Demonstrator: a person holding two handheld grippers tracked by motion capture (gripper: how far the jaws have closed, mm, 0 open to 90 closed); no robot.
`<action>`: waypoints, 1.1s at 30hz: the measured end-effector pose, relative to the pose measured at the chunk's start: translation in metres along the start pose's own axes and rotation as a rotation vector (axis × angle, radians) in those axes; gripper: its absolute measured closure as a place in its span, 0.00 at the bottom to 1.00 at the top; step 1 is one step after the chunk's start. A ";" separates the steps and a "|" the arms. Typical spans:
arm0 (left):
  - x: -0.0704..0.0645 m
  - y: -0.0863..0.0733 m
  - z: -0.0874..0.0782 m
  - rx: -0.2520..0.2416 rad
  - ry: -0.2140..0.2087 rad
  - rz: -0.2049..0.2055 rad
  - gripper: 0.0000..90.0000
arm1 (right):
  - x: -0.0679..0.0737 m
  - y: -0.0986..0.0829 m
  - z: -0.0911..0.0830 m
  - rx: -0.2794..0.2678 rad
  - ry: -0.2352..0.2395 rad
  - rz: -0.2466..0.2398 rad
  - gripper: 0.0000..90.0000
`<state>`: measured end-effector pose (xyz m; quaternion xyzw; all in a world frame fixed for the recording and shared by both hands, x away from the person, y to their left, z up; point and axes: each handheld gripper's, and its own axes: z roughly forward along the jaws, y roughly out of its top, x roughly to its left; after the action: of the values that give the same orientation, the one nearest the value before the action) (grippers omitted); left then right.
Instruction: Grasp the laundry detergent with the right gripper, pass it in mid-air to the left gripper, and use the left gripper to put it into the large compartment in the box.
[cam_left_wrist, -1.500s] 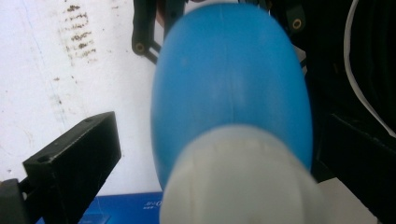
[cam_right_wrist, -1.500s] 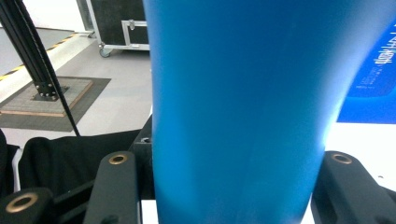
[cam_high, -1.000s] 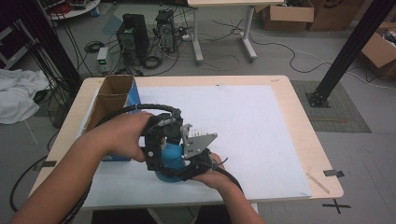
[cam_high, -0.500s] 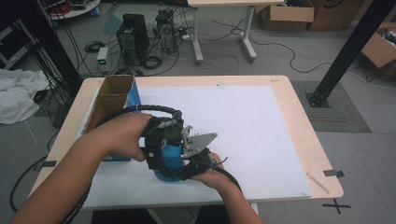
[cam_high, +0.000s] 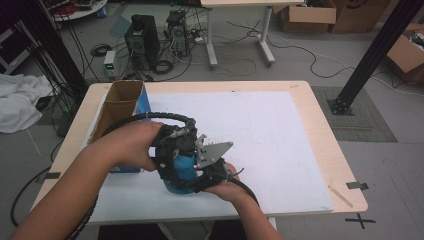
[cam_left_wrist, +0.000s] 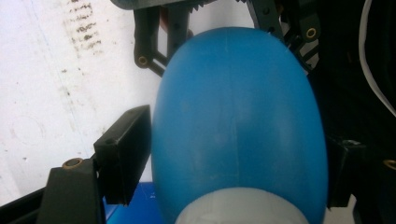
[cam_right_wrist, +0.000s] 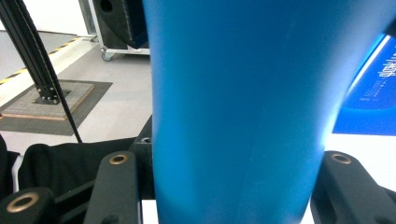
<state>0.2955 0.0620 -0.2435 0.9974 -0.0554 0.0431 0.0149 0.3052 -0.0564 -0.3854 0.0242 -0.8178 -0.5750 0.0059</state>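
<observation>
Above the white mat (cam_high: 280, 135), both hand-held grippers clamp the blue bottle (cam_high: 181, 172).

Landmark: table (cam_high: 310, 107).
Sheet (cam_high: 270, 135) on table, covering most of top.
Box (cam_high: 120, 102) on table, far-left corner, at sheet's left edge.
Bottle (cam_high: 181, 172) over table's near-left part, just right of box's near end, between both grippers.
Left gripper (cam_high: 172, 150) on bottle's left side; right gripper (cam_high: 210, 172) on its right, nearer table's front edge.
Computers (cam_high: 157, 37) on floor behind table; second table (cam_high: 240, 20) farther back.
Cloth (cam_high: 20, 102) on floor left of table.
</observation>
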 end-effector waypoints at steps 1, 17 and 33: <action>0.000 0.000 0.000 0.004 0.003 0.000 0.31 | 0.000 0.000 0.000 0.001 -0.001 0.002 0.52; -0.002 0.000 -0.002 0.008 -0.006 -0.004 0.38 | 0.000 0.001 0.001 0.001 0.006 0.005 0.52; 0.000 0.001 -0.002 0.011 -0.031 -0.017 0.42 | 0.000 0.000 0.002 -0.002 0.005 0.003 0.52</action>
<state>0.2957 0.0611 -0.2413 0.9985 -0.0468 0.0276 0.0088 0.3052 -0.0546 -0.3855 0.0243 -0.8172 -0.5758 0.0088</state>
